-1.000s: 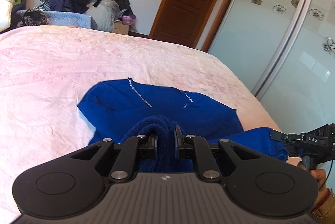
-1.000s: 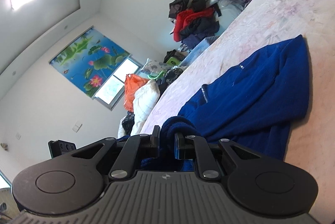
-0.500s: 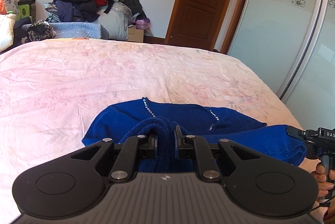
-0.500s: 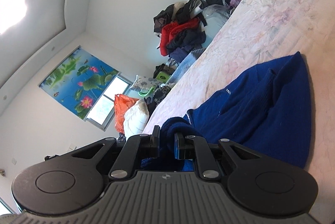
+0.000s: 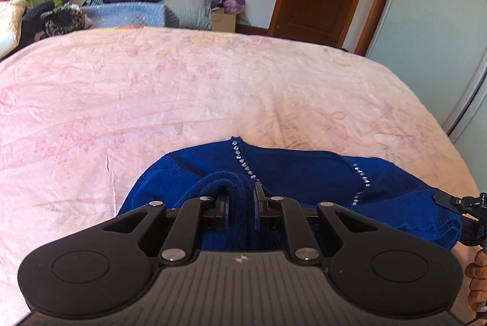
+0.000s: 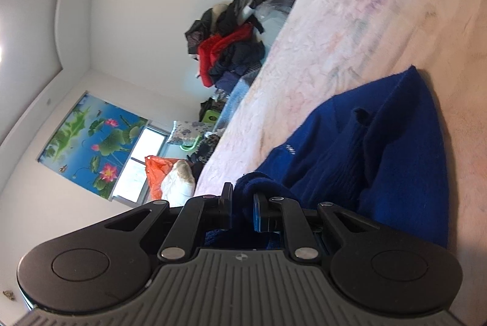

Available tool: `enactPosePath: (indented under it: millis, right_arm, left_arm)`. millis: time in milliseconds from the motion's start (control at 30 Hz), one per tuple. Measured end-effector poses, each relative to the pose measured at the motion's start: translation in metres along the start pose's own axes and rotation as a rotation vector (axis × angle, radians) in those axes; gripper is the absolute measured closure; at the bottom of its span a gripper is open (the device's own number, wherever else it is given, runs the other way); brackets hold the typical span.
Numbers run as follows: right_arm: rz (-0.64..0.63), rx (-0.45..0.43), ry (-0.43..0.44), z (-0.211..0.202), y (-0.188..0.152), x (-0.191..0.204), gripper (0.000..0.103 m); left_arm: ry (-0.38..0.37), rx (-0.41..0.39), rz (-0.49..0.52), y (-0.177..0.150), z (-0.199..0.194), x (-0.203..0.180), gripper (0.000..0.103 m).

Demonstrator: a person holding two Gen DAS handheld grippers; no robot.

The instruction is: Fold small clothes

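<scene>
Left gripper (image 5: 240, 205) and right gripper (image 6: 242, 208) both pinching blue knit sweater (image 5: 304, 173), lower frame, lying on pink floral bedspread (image 5: 182, 88); no legible writing.

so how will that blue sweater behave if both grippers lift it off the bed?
Likely floppy: the blue sweater bunches between the left gripper fingers and the right gripper fingers. Fuzzy knit probably grips, not slips. It would probably sag between the grips.

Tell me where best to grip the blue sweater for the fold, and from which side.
Grip the near bunched edge of the blue sweater, coming in low from the bed's near side. That edge stands up off the pink bedspread as a thick roll, so fingers can close around it; the rest lies flat. The left gripper and right gripper each already pinch such a fold.
</scene>
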State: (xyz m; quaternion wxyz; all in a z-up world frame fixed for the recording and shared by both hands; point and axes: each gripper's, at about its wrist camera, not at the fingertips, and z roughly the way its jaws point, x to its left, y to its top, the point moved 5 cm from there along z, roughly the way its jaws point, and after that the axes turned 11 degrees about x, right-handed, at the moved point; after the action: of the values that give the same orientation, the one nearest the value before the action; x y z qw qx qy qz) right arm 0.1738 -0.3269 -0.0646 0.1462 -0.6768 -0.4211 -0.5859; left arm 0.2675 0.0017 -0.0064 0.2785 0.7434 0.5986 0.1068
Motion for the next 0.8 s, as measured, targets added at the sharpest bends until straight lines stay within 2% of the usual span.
enactPosePath:
  millis: [133,333,400,433,500,600,700,800]
  right_arm:
    - [0.047,0.015,-0.059,0.015,0.007,-0.013,0.082]
    - [0.069,0.026,-0.074,0.024,0.007,-0.018,0.079]
    - [0.083,0.027,-0.072,0.025,0.01,-0.018,0.073]
    - [0.089,0.026,-0.064,0.025,0.01,-0.017,0.07]
    - [0.109,0.014,-0.04,0.024,0.014,-0.016,0.057]
    - [0.137,-0.04,0.006,0.019,0.024,-0.015,0.041]
    - [0.16,-0.113,0.01,0.011,0.036,-0.016,0.036]
    - [0.156,-0.164,0.0,0.004,0.042,-0.016,0.036]
  left_arm:
    - [-0.01,0.042,-0.062,0.004,0.023,0.01,0.089]
    - [-0.036,0.07,-0.094,0.003,0.033,0.019,0.088]
    - [-0.059,0.085,-0.115,0.005,0.034,0.023,0.087]
    - [-0.08,0.096,-0.13,0.006,0.035,0.026,0.087]
    - [-0.14,0.124,-0.193,0.01,0.039,0.035,0.086]
    - [-0.252,0.158,-0.337,0.012,0.044,0.054,0.085]
    - [-0.357,0.175,-0.487,0.01,0.046,0.074,0.085]
    - [-0.368,0.163,-0.512,0.009,0.041,0.081,0.085]
